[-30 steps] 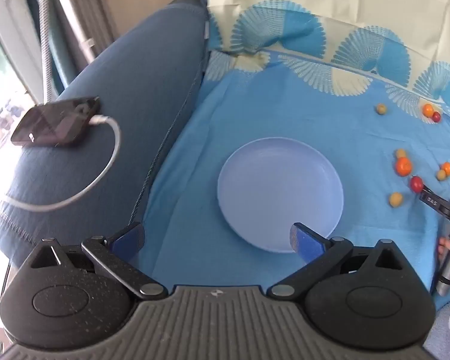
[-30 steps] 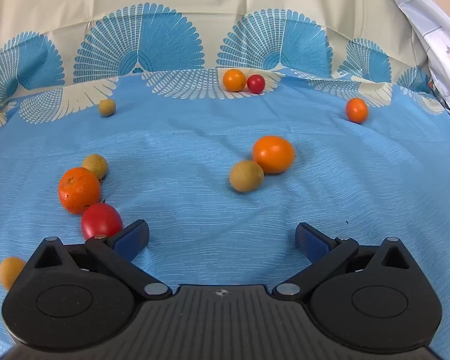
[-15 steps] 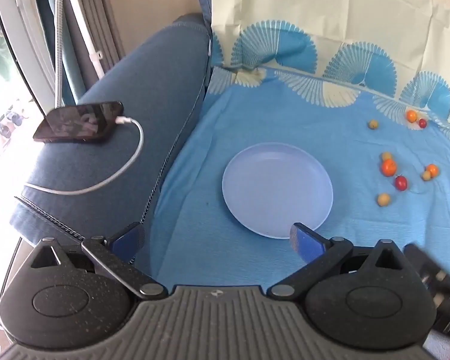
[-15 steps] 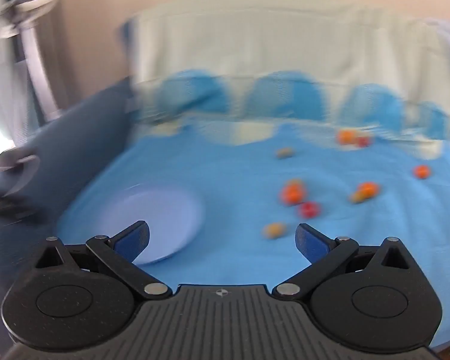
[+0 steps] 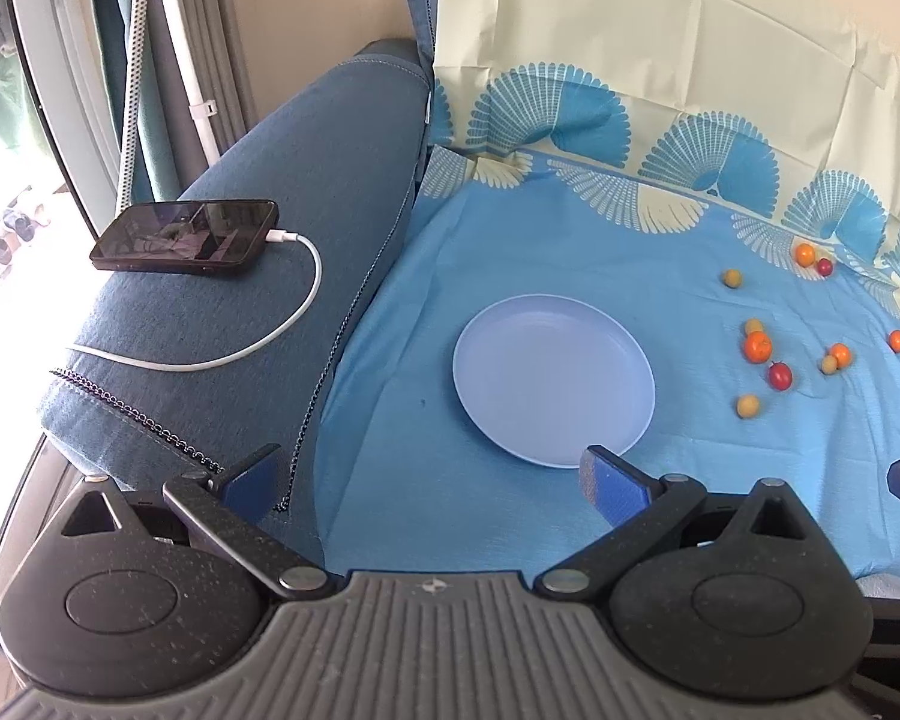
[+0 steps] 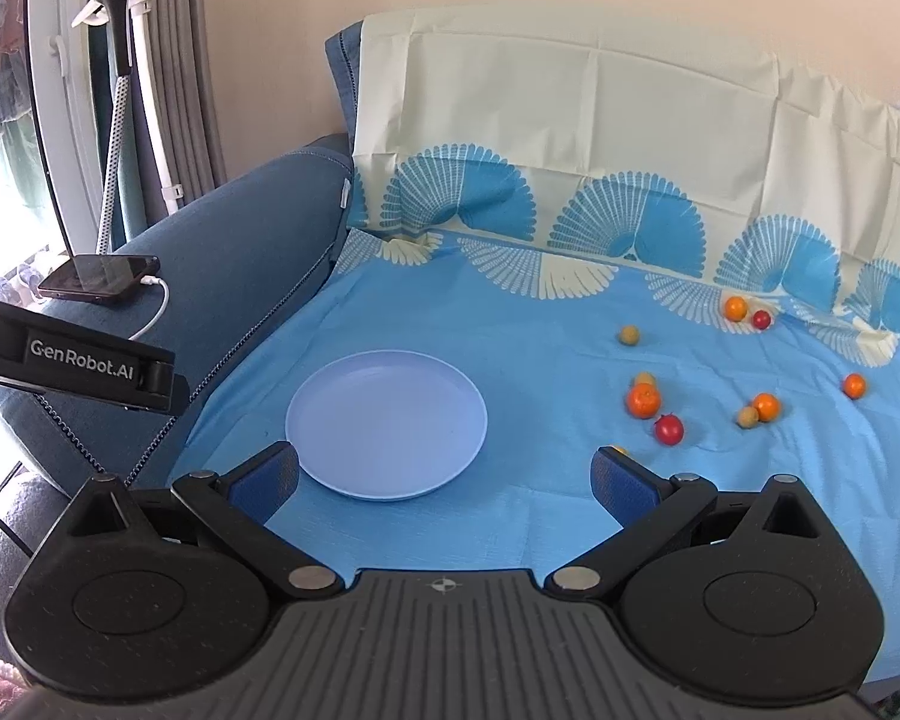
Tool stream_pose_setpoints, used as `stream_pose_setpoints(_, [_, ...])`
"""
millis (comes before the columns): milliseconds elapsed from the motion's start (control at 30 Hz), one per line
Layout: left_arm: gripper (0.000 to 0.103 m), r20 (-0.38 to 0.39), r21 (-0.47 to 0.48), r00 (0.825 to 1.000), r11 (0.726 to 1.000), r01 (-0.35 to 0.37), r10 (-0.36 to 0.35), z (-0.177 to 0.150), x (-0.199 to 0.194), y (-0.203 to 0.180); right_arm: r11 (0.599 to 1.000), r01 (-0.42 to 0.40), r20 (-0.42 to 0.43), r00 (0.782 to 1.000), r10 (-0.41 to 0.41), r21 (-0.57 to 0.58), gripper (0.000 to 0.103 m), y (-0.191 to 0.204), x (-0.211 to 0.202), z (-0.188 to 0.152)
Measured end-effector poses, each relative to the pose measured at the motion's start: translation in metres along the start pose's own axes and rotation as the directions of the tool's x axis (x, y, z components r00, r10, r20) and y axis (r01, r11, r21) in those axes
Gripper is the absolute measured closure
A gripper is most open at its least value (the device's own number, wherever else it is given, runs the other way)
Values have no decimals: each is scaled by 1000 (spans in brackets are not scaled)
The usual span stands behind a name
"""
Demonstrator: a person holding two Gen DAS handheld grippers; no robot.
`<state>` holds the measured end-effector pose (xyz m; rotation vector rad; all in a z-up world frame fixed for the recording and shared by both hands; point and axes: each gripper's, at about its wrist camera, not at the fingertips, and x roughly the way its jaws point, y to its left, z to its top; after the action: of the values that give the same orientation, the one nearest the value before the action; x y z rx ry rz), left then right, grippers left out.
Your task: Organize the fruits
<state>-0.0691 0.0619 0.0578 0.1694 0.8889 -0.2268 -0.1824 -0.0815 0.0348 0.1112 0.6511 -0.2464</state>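
Observation:
An empty pale blue plate [image 5: 553, 379] [image 6: 387, 423] lies on the blue cloth. Several small fruits lie scattered to its right: an orange [image 5: 757, 347] [image 6: 643, 400], a red one [image 5: 780, 375] [image 6: 669, 429], a yellow-brown one [image 5: 748, 405], and more orange, red and tan ones farther back. My left gripper [image 5: 432, 480] is open and empty, at the near edge in front of the plate. My right gripper [image 6: 444, 477] is open and empty, also at the near edge, well short of the fruits.
A phone [image 5: 186, 237] on a white charging cable [image 5: 258, 348] rests on the blue sofa arm [image 5: 282, 192] at left. The cream cloth [image 6: 570, 102] covers the backrest. A garment steamer stand [image 6: 114, 90] is by the window at left.
Both grippers have pulled back and up from the cloth. The right gripper, close over the fruits a second ago, now sits far back beside the left one. No fruit has moved.

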Motion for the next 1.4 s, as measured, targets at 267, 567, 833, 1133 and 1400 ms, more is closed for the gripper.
stream_pose_setpoints(267, [0,-15,15,1000,1000,-2,2,-5,4,-7,1000,-1,-5,1000,1,8,0,-2,-4,6])
stream_pose_setpoints(567, [0,-13,36,1000,999,3,-3,-7,7,-7,1000,-9,-7,1000,9,19,0,-4,-5,8])
stream_pose_setpoints(833, [0,-12,43,1000,999,0,0,-8,6,-7,1000,-21,-8,1000,21,19,0,-3,-6,7])
stream_pose_setpoints(1133, [0,-13,39,1000,999,-7,7,-10,4,-7,999,-31,-7,999,31,27,0,-2,-9,8])
stream_pose_setpoints(1400, [0,-8,40,1000,999,-13,14,-12,3,-4,999,-40,0,999,40,14,0,0,-10,8])
